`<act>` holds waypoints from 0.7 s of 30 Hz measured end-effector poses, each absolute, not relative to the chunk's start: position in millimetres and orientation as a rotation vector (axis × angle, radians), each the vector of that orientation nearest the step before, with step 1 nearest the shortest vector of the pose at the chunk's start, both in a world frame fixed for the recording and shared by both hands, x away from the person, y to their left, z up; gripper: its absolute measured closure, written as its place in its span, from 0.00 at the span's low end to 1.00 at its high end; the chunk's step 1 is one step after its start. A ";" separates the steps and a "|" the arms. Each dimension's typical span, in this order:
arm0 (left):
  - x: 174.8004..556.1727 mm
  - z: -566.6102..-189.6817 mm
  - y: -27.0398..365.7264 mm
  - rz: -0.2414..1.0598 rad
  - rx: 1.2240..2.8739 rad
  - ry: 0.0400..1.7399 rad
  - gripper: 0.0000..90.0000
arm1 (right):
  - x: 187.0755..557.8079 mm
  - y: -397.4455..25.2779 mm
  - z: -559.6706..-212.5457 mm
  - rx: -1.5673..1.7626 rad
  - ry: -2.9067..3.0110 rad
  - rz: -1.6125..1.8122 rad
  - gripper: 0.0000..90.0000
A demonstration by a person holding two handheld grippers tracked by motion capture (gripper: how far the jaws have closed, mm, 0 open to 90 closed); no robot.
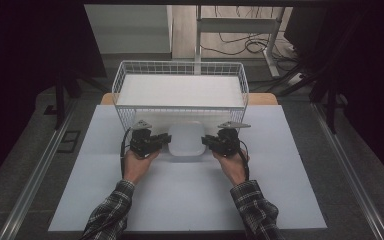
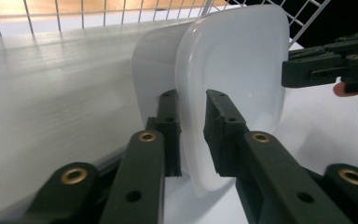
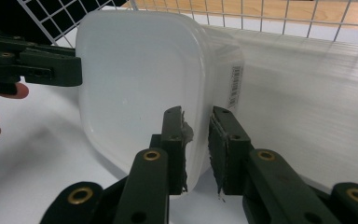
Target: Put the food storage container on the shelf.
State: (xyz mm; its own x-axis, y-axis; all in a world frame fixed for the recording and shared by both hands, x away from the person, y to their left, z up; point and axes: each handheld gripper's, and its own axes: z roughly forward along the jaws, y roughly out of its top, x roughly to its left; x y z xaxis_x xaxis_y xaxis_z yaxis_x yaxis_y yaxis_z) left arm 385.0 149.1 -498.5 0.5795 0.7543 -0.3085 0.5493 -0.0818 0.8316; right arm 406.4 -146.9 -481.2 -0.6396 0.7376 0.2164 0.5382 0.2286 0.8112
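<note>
So we judge the job barely begun: our left gripper [image 1: 163, 140] and right gripper [image 1: 207, 140] each have their jaws closed on opposite rims of the white tub [image 1: 186, 139], which sits on the table [image 1: 280, 190] touching the wire basket [image 1: 125, 75] at its far edge. The tub looks empty; the basket's inside seems bare too, though that's hard to tell

The high view is looking forward and down over the worktop [image 1: 190, 200]; both gripper views are facing, close up, one shared white tub [image 2: 233, 70].
</note>
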 end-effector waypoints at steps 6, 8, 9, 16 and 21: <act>391.4 -496.6 143.9 0.314 1.753 1.085 0.79 | 414.3 -139.2 -479.9 1.258 2.263 1.328 0.77; 394.4 -498.1 139.7 0.335 1.766 1.097 0.73 | 416.0 -139.4 -479.2 1.267 2.255 1.334 0.77; 394.4 -498.1 139.7 0.335 1.766 1.097 0.73 | 415.7 -137.7 -478.4 1.252 2.234 1.317 0.77; 400.2 -498.9 133.1 0.473 1.720 1.140 0.64 | 424.8 -131.8 -475.1 1.236 2.167 1.270 0.70; 399.1 -498.5 129.5 0.554 1.709 1.163 0.53 | 428.4 -129.9 -473.5 1.233 2.163 1.275 0.79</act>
State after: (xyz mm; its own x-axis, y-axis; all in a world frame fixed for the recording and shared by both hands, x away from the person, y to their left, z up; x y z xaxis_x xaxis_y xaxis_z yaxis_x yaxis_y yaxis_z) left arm 399.1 129.5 -498.5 0.4428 0.8857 -0.1395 0.4497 -0.0847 0.8892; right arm 428.4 -129.9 -473.5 -0.5638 0.8158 0.1288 0.5078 0.2195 0.8330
